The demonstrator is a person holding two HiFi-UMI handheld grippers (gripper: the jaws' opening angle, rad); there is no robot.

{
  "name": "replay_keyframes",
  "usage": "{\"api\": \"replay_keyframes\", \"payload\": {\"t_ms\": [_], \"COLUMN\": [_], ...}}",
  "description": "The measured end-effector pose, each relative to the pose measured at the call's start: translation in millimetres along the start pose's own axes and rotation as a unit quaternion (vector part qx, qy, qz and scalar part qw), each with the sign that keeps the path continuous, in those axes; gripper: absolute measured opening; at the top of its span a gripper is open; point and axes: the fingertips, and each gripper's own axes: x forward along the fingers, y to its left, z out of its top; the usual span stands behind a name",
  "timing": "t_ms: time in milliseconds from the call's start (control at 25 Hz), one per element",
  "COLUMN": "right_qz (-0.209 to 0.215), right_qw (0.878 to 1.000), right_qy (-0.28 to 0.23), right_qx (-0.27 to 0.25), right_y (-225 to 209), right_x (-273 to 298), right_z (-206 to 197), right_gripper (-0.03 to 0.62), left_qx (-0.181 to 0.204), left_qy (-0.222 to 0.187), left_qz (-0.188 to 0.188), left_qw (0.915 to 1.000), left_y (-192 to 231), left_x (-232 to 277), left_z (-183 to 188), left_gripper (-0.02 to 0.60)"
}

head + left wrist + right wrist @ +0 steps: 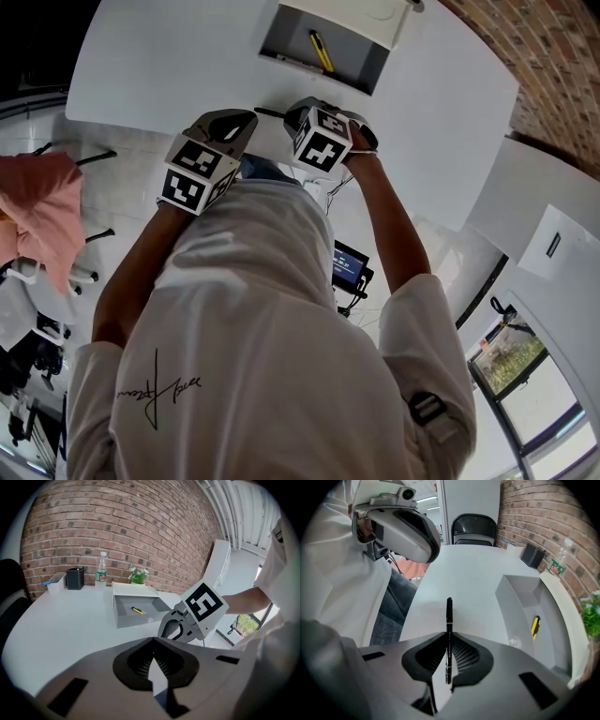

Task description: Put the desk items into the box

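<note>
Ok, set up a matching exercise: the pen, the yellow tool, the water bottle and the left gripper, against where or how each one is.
1. black pen
2. yellow tool
3. water bottle
4. left gripper

A. lying inside the box
B. shut, nothing in it
C. clamped in the right gripper
D. standing by the brick wall

Pairs: 1-C, 2-A, 3-D, 4-B

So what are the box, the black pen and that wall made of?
The box: matte grey, thin flat walls, crisp edges; sheet metal or stiff plastic, hard to tell. The pen: smooth black with slight sheen, probably plastic. The wall: bare red brick with pale mortar lines.
</note>
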Motion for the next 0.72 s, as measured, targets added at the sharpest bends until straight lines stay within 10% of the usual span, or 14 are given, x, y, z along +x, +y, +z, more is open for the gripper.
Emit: {"api": "replay_keyframes", "payload": {"t_ms": [720], "right_qz": [-0.014], "right_qw": [0.994], "right_qy": [-0.050], "right_qx": [0.100], "right_y": [-4], "right_x": [-21], "right_z": [-2], "right_gripper": [0.060], "left_qx": [0.008], "left_qy": [0.002], "left_qz": [-0.015], "left_qw": [0.9999], "left_y": [2], "left_x": [8], "left_z": [11], "left_gripper": [0.005]}}
